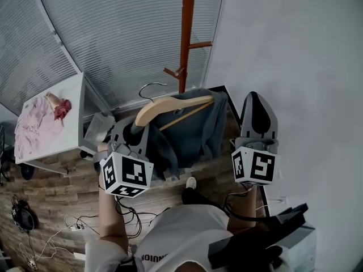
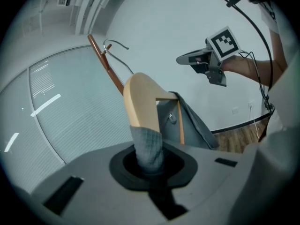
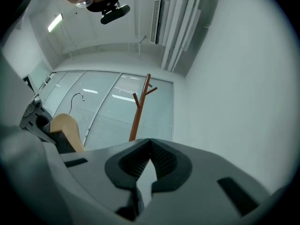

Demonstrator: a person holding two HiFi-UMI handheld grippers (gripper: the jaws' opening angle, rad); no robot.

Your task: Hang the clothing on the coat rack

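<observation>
A wooden hanger [image 1: 170, 107] carries a grey garment [image 1: 195, 132] that droops below it. My left gripper [image 1: 136, 130] is shut on the hanger's left end, with grey cloth pinched between the jaws [image 2: 149, 161]. The hanger's wire hook [image 1: 152, 89] points up, short of the orange-brown coat rack [image 1: 185, 38], whose pegs stick out above it. In the right gripper view the coat rack [image 3: 138, 114] stands ahead, left of centre. My right gripper [image 1: 254, 95] hangs to the right of the garment, its tips together and nothing held [image 3: 150, 144].
A white table [image 1: 74, 95] at the left holds pink clothing [image 1: 37, 126]. Window blinds [image 1: 113, 33] run behind the rack and a plain white wall [image 1: 295, 50] fills the right. Cables [image 1: 68, 225] lie on the wooden floor by the person's legs.
</observation>
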